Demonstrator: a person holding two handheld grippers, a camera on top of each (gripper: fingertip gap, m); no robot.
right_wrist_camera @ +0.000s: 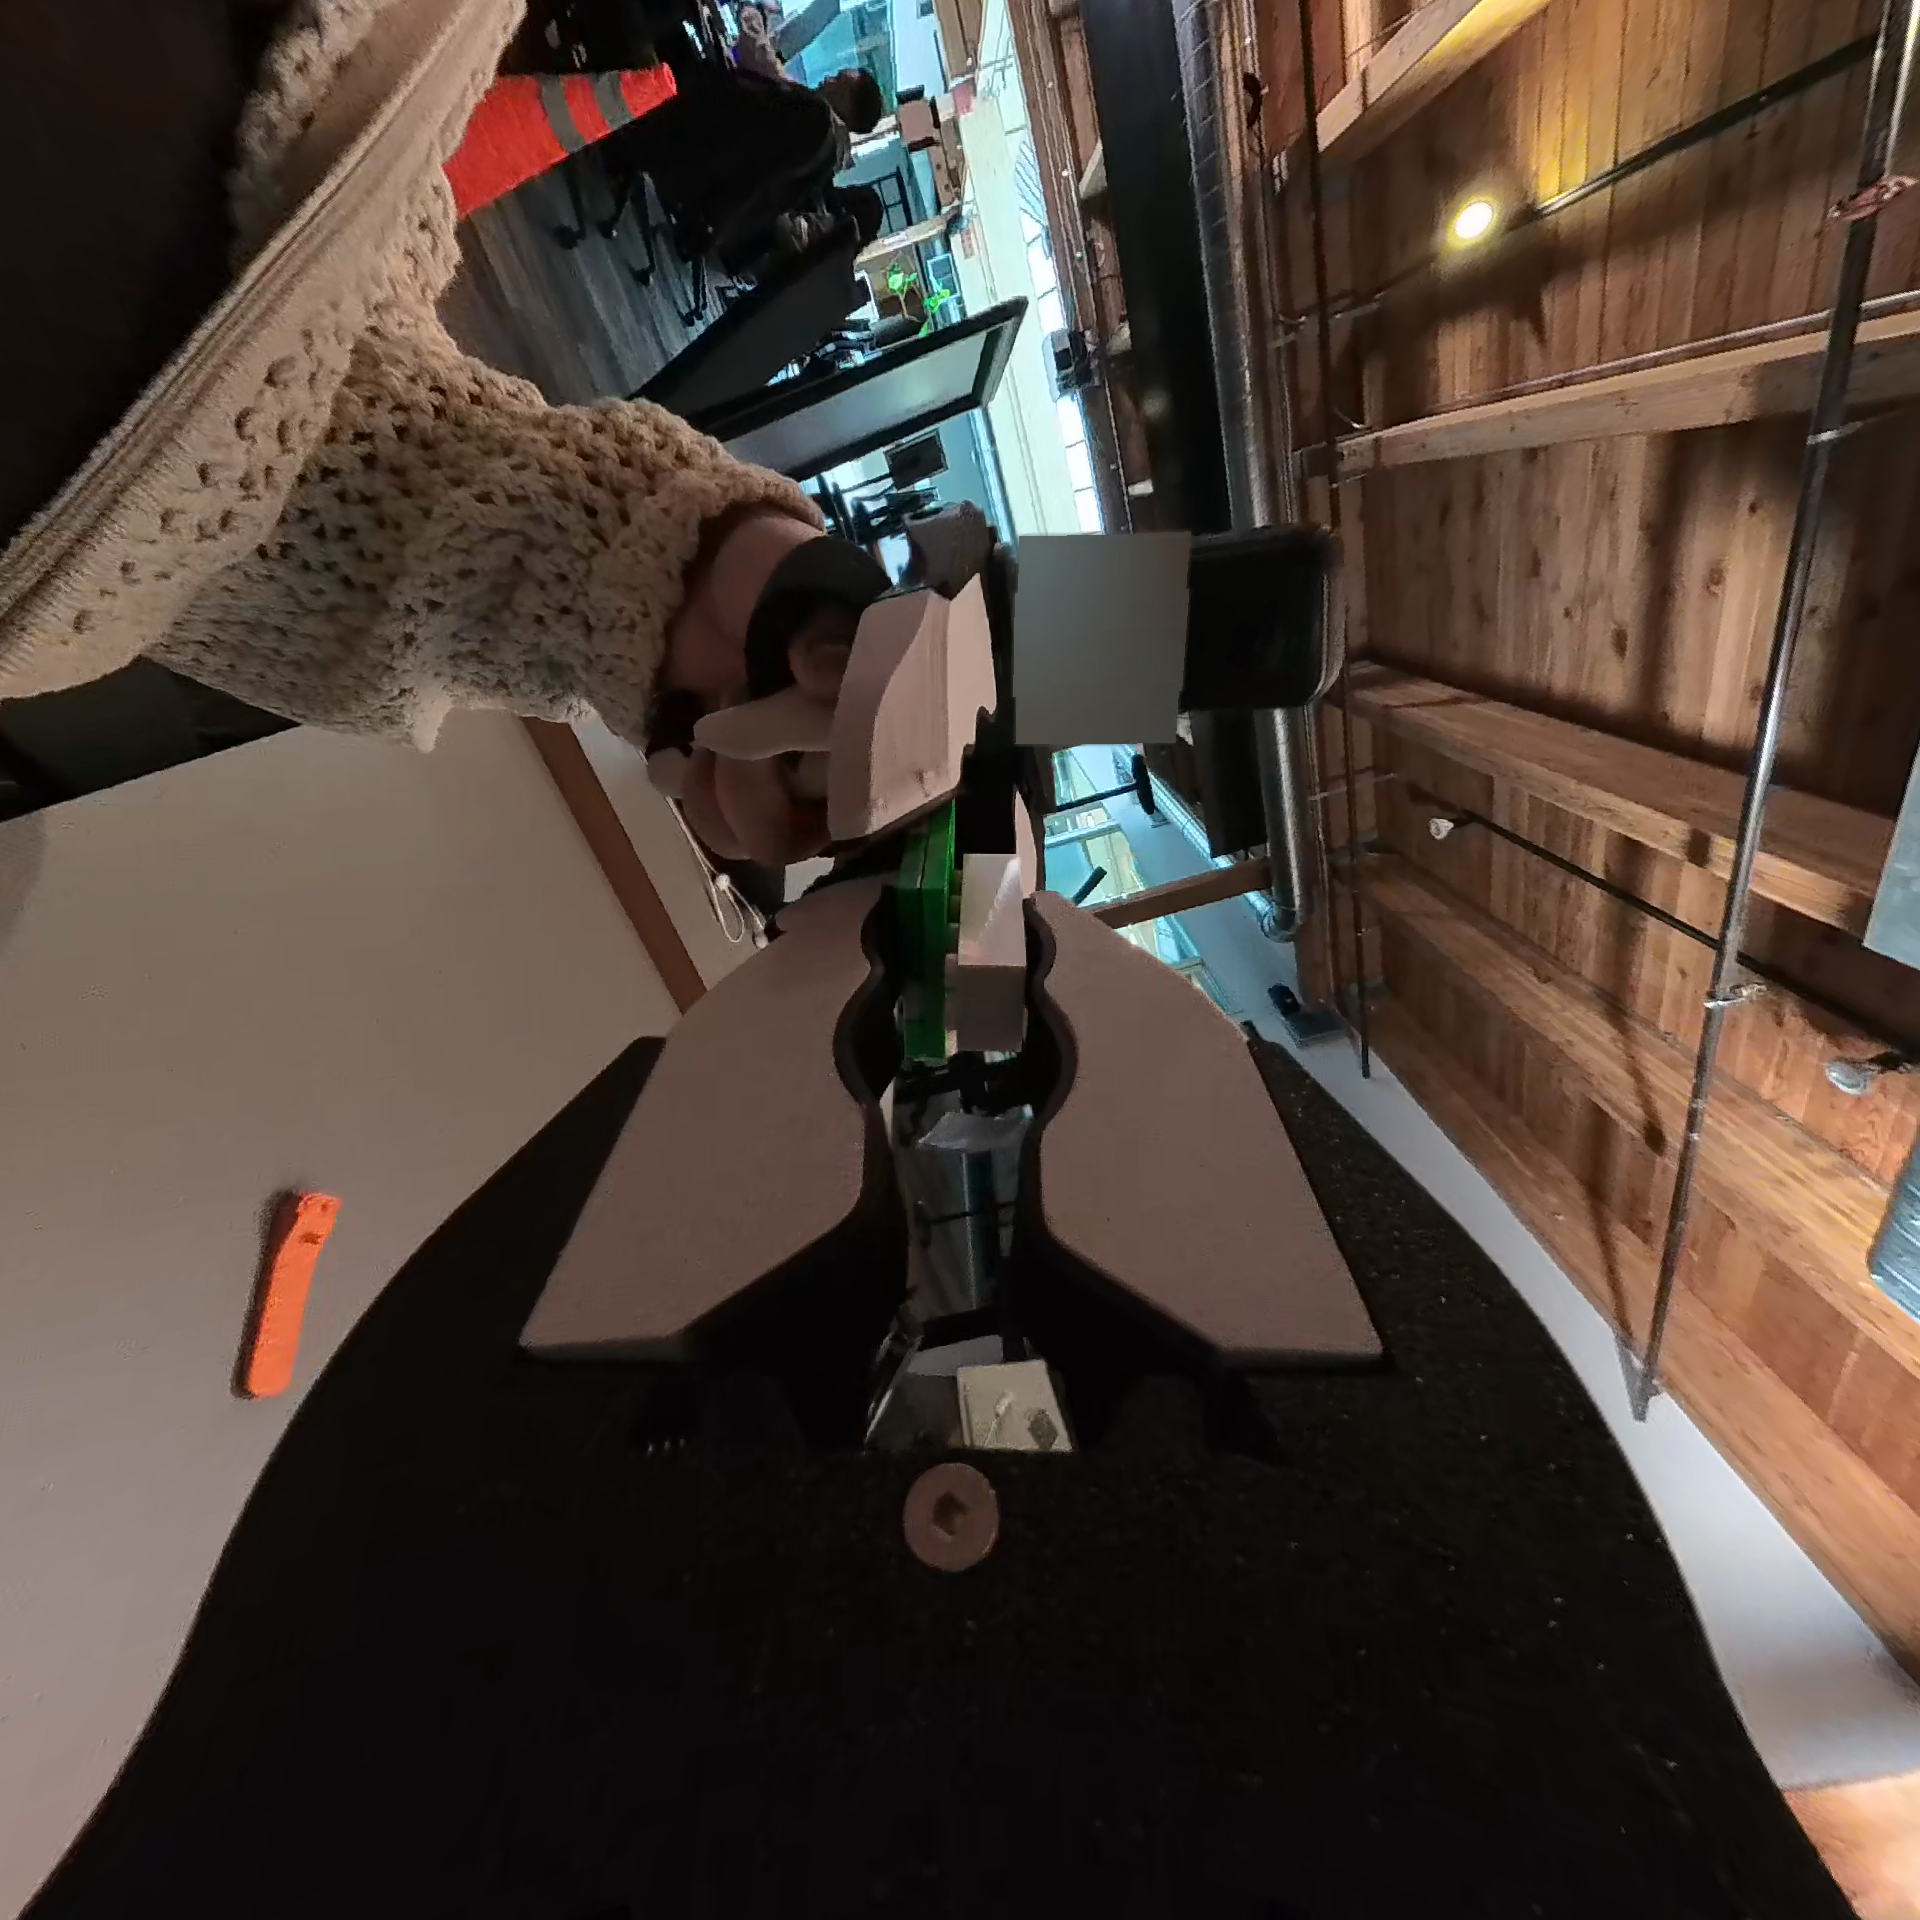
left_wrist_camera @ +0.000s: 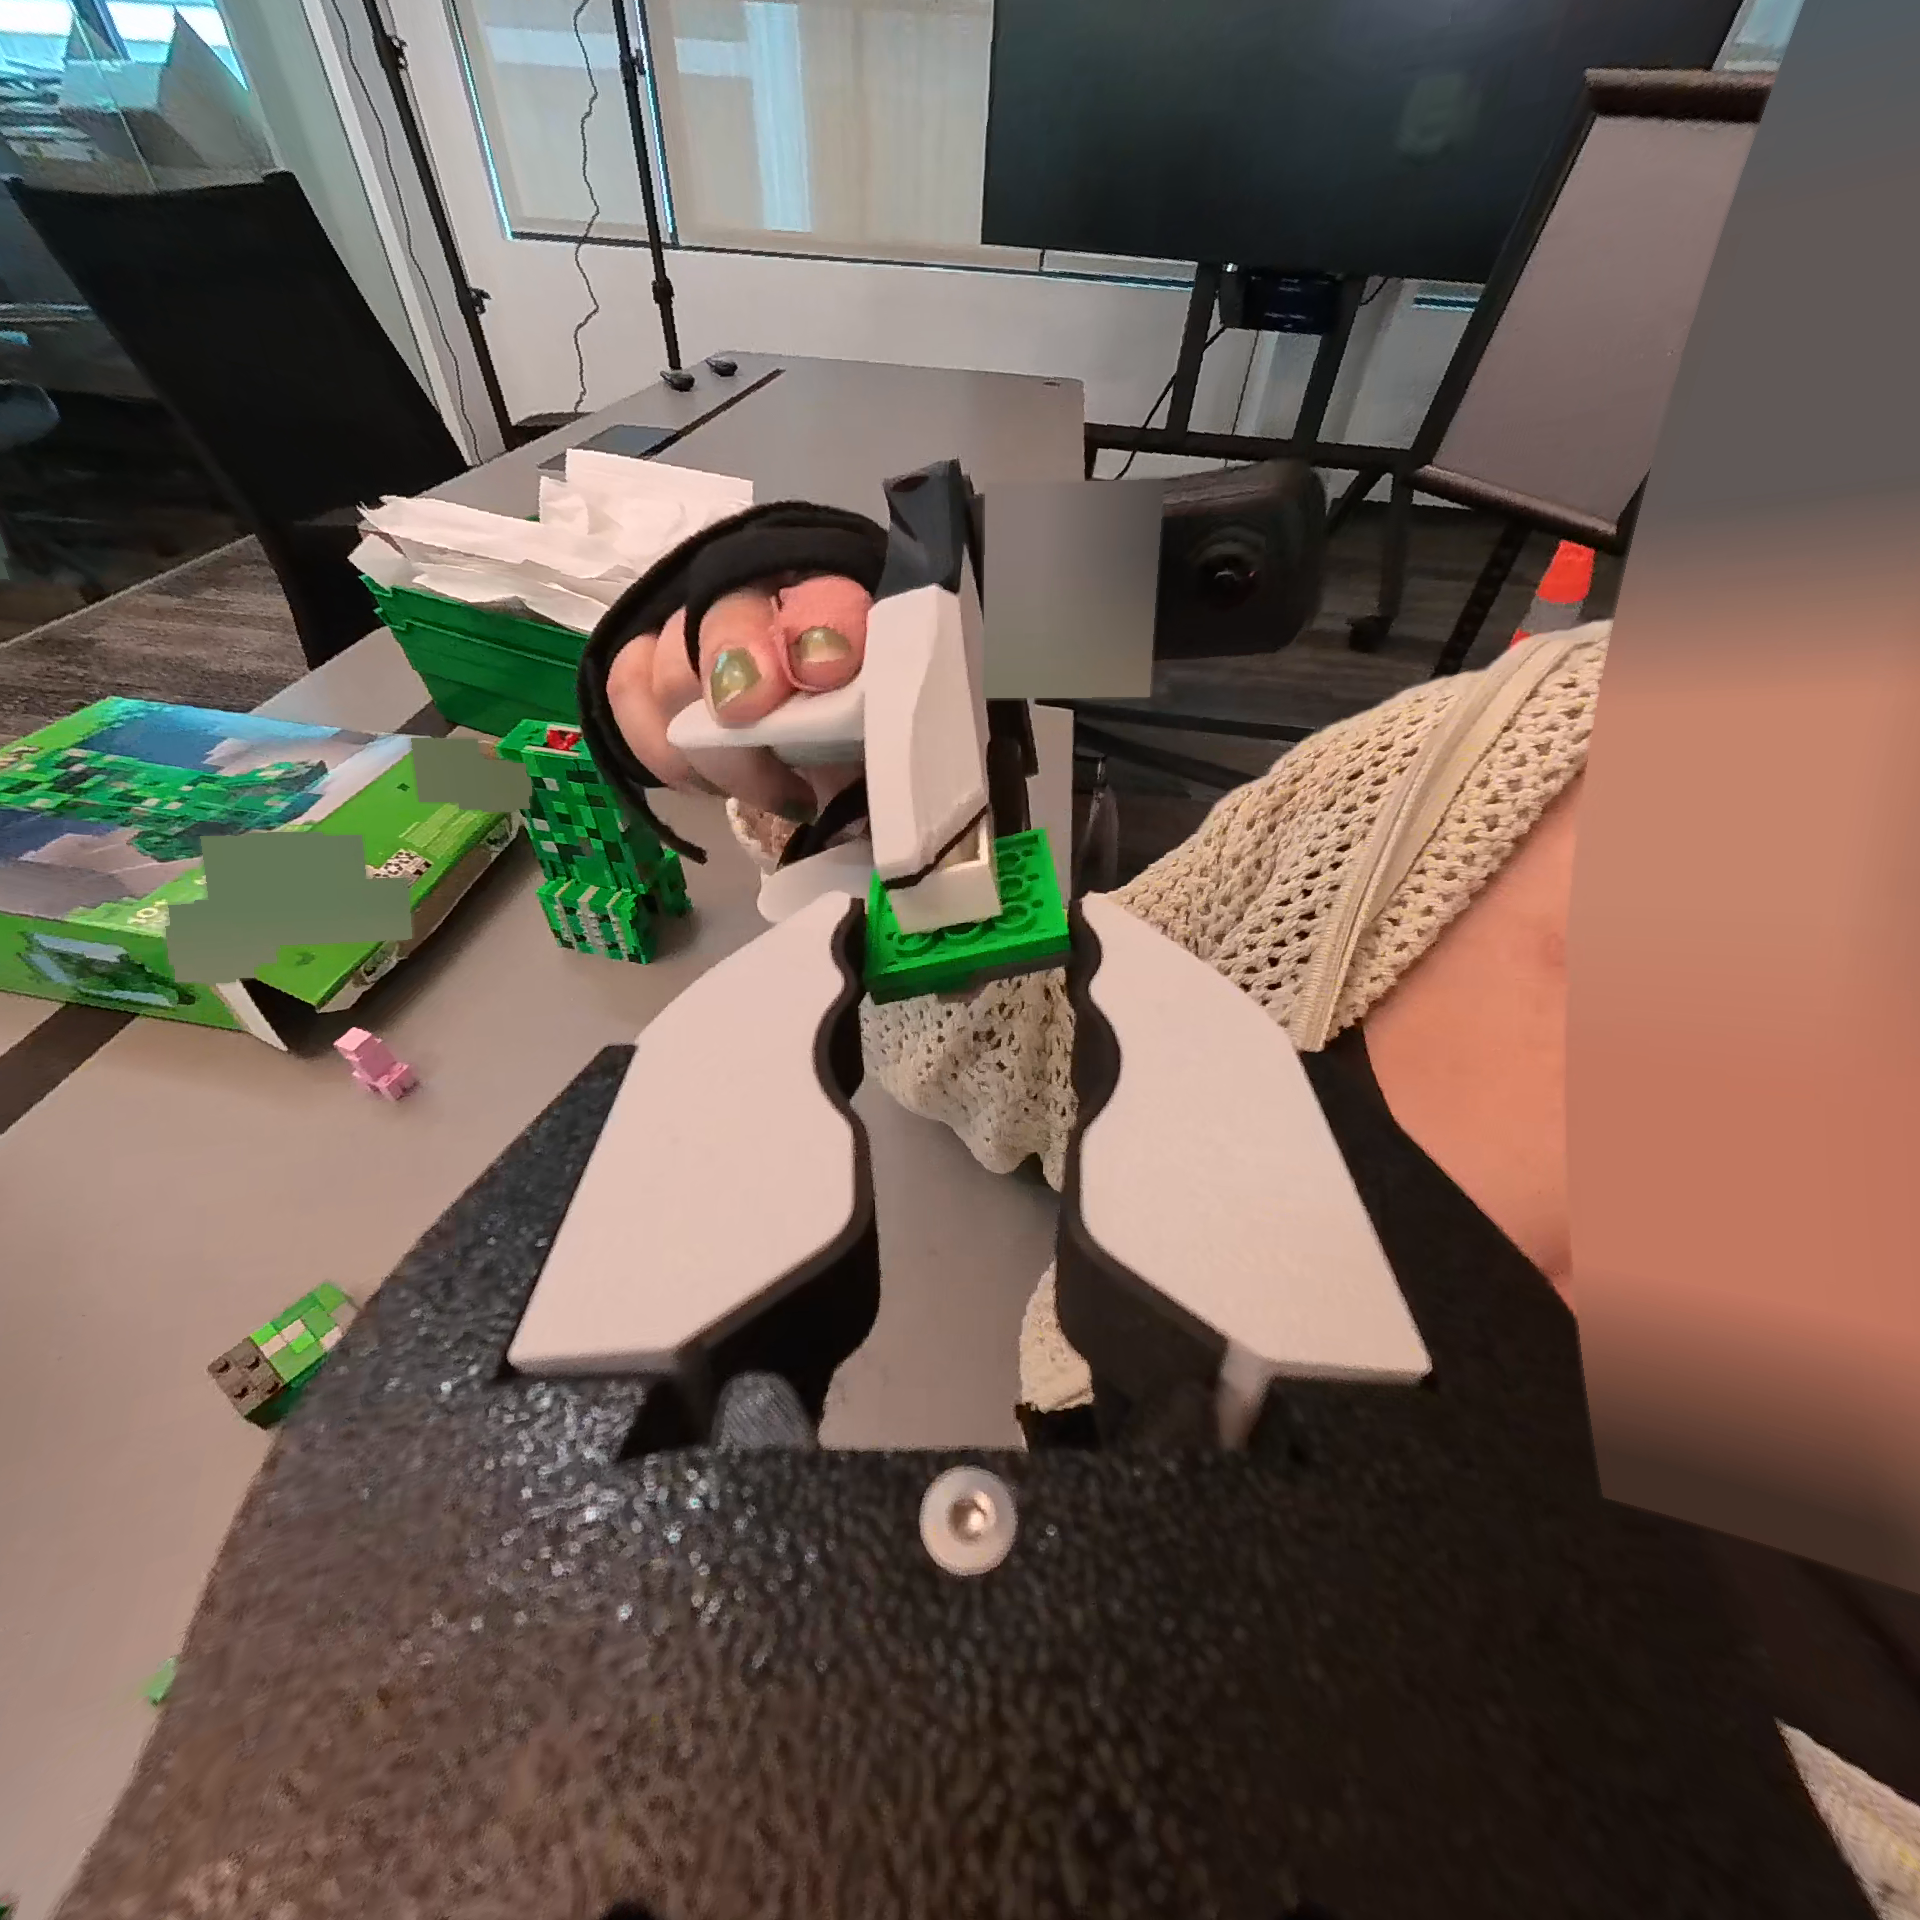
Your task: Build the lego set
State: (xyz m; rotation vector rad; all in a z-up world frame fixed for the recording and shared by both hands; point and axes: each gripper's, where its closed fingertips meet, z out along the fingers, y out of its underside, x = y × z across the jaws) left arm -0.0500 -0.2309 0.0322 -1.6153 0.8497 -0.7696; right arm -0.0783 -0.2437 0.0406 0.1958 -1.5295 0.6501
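Both grippers on the green plate (left_wrist_camera: 966, 935), mid-air.
Left gripper (left_wrist_camera: 966, 940) fingers clamp its edges; right gripper (right_wrist_camera: 961, 987) fingers pinch across it.

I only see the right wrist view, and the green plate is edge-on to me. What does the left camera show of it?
Observer: Its broad face shows there. The green plate is clamped between the left gripper's fingers.
Operator: What else is nearby?
Observer: A built green Creeper figure stands beside an open green box.
Operator: Any loose bits?
Observer: A small pink pig figure sits in front of the box.
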